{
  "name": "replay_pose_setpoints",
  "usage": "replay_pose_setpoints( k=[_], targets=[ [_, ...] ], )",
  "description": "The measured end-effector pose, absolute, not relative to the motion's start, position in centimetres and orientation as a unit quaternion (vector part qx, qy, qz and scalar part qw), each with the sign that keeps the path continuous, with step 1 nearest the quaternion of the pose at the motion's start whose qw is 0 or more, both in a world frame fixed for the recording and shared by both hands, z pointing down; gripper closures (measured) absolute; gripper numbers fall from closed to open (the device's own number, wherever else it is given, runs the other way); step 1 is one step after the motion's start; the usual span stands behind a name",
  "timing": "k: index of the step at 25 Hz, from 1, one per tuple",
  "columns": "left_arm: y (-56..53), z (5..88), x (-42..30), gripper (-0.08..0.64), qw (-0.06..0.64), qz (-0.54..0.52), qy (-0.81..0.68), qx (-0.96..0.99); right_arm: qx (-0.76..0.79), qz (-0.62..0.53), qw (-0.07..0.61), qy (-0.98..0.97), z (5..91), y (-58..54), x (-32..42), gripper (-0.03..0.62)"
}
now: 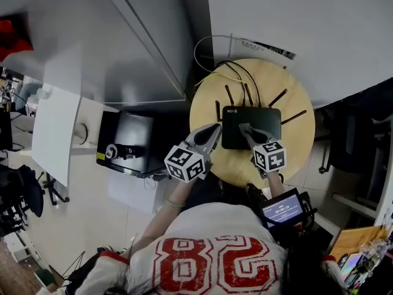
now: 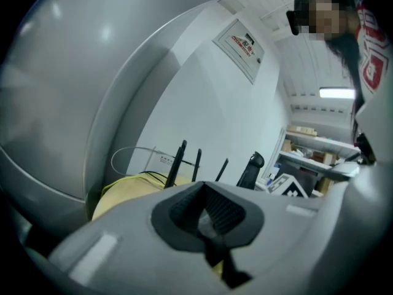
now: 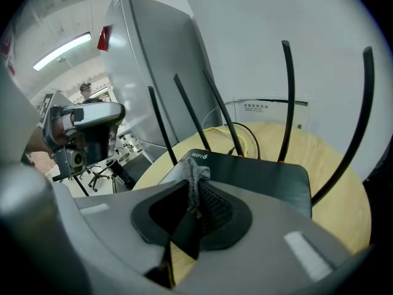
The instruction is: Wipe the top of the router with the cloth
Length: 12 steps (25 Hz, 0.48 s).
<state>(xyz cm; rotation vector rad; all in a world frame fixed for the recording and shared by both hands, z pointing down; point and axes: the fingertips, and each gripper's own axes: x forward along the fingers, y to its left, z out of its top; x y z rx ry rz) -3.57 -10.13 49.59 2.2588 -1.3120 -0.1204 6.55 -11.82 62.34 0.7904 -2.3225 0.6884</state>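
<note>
A black router (image 1: 252,126) with several upright antennas lies on the round wooden table (image 1: 301,137). My right gripper (image 1: 247,129) sits over the router's front part, shut on a small grey cloth (image 3: 194,176) that stands up between its jaws just before the "WIFI 6" mark on the router (image 3: 258,174). My left gripper (image 1: 212,135) hangs at the table's left edge, beside the router, with its jaws shut and nothing clearly held. In the left gripper view, the left gripper (image 2: 209,217) points past the antennas (image 2: 179,161).
Yellow and black cables (image 1: 228,72) run off the table's far side toward the wall. A black cabinet (image 1: 126,141) stands left of the table and a dark chair (image 1: 350,143) to its right. A small lit screen (image 1: 281,209) is near my body.
</note>
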Motion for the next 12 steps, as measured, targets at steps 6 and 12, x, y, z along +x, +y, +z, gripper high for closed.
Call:
replay_pose_setpoints(
  k=[6, 12],
  targets=[
    [-10.1, 49.7, -5.1, 0.561, 0.263, -0.043, -0.51, 0.818, 0.294, 0.248, 0.302, -0.872, 62.6, -15.5, 6.7, 0.551],
    [-9.5, 50.3, -5.5, 0.563, 0.268, -0.033, -0.521, 0.81, 0.298, 0.24, 0.302, -0.873, 62.7, -18.7, 6.6, 0.551]
  ],
)
